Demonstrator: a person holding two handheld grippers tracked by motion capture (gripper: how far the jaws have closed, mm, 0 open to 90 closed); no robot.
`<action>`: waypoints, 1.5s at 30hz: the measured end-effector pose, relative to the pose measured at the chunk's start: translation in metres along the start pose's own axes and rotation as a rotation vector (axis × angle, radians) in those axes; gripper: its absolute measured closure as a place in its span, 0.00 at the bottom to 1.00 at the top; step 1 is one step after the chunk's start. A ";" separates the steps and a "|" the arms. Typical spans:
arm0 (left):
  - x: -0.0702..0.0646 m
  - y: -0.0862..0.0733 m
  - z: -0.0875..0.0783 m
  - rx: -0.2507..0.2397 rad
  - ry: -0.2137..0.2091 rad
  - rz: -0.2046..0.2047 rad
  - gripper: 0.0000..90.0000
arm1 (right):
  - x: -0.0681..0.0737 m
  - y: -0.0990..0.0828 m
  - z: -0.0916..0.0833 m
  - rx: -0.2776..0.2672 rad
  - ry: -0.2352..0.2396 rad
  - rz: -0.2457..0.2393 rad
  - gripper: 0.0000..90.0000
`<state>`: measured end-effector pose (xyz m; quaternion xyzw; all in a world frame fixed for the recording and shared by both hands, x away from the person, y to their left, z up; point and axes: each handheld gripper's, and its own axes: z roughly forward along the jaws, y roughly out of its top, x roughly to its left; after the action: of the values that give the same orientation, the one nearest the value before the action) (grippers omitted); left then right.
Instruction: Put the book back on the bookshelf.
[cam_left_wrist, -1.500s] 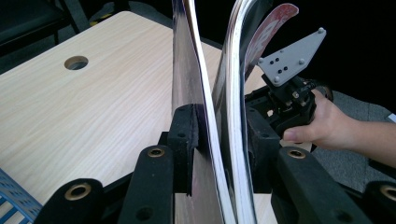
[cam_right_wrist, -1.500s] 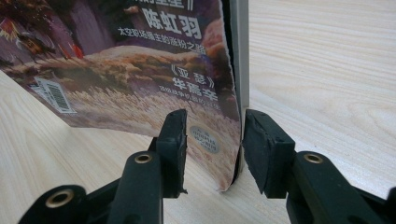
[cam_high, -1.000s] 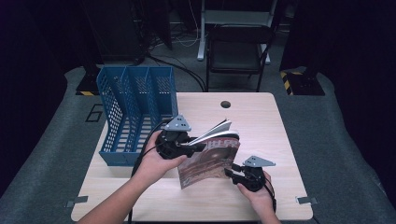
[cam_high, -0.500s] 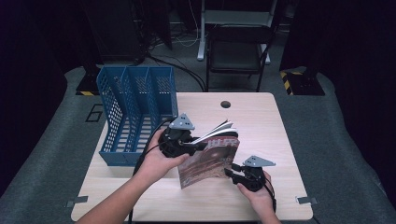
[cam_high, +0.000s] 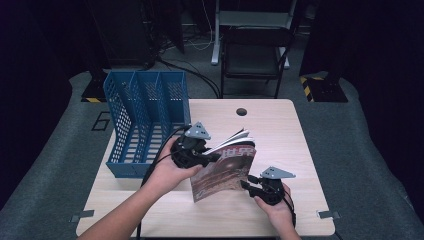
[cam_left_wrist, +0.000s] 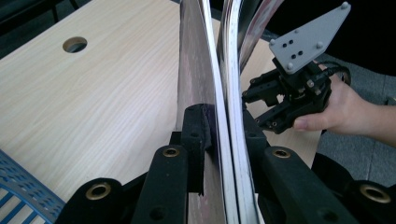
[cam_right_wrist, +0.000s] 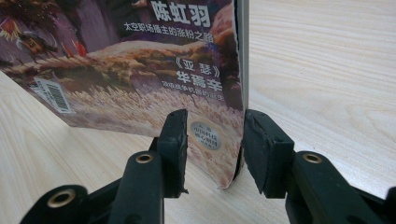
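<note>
A lab or studio recording space is shown. A pale wooden table (cam_high: 280, 125) with a cable hole (cam_high: 242, 111) is set on grey carpet (cam_high: 350, 140), ringed by dark curtains. Loose cables (cam_high: 197, 45) are strewn on the far floor beside a black chair (cam_high: 255, 55).

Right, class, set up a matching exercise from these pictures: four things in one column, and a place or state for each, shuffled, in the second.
Things:
1. magazine
2. file rack
3. left gripper
4. right gripper

Places or states:
A. blue, standing at the table's left side
B. jaws apart, around the lower corner of the cover
C. held upright on the table, pages fanning at the top
D. jaws closed on the pages

Pairs: 1-C, 2-A, 3-D, 4-B
</note>
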<state>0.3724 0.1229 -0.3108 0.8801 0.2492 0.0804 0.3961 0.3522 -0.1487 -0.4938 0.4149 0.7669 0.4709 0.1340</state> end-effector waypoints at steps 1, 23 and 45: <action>0.000 0.000 0.000 0.000 0.000 0.000 0.87 | 0.000 0.000 0.000 0.000 0.000 0.000 0.67; -0.002 0.004 0.001 0.028 0.024 0.019 0.93 | 0.000 0.000 0.000 0.002 -0.001 0.001 0.67; 0.000 0.010 0.001 0.079 0.025 0.021 0.93 | 0.000 -0.001 0.001 0.015 0.000 0.013 0.67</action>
<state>0.3765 0.1165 -0.3042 0.8966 0.2480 0.0854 0.3569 0.3522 -0.1482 -0.4948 0.4209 0.7677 0.4661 0.1276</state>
